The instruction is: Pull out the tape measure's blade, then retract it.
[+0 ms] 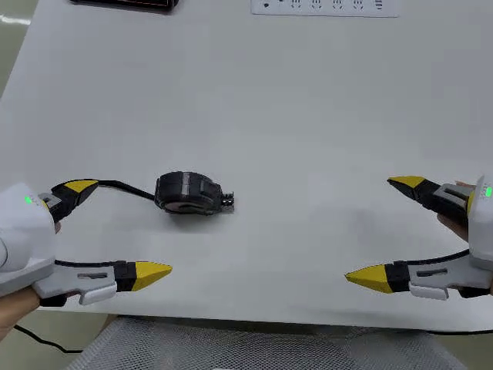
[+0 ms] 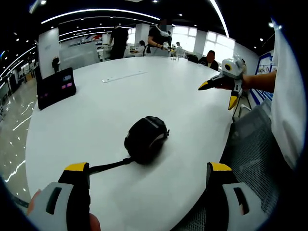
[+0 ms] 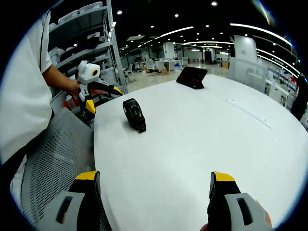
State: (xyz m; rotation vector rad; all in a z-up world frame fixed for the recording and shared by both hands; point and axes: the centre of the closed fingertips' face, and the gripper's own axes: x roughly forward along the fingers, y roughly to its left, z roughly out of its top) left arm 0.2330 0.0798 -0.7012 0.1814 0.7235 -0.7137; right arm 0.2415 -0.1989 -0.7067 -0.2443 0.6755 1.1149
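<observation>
your left hand-held gripper (image 1: 132, 227) hovers at the near left edge of the white counter (image 1: 308, 116) with its yellow-tipped jaws spread wide and nothing between them; its own view (image 2: 148, 168) shows the same wide gap. your right hand-held gripper (image 1: 368, 230) is spread just as wide at the near right edge, also holding nothing, as its own view (image 3: 154, 176) confirms. the tape measure (image 1: 189, 193) lies on its side on the counter, close to your left hand-held gripper and well apart from the right one. it is a black case with a round, paler face panel turned towards you, and any brand or print on that panel is too small to read. the blade's hook (image 1: 228, 202) sits right at the mouth of the case, pointing towards your right hand-held gripper, with no blade drawn out. a black strap (image 1: 123, 186) runs from the other end of the case to the far jaw tip of your left hand-held gripper; whether it touches that tip cannot be told. at the far edge lie a white power strip (image 1: 323, 6), its markings too small to read, and a dark flat device (image 1: 123, 2) with a screen. a small green light glows on each hand-held gripper's body.
</observation>
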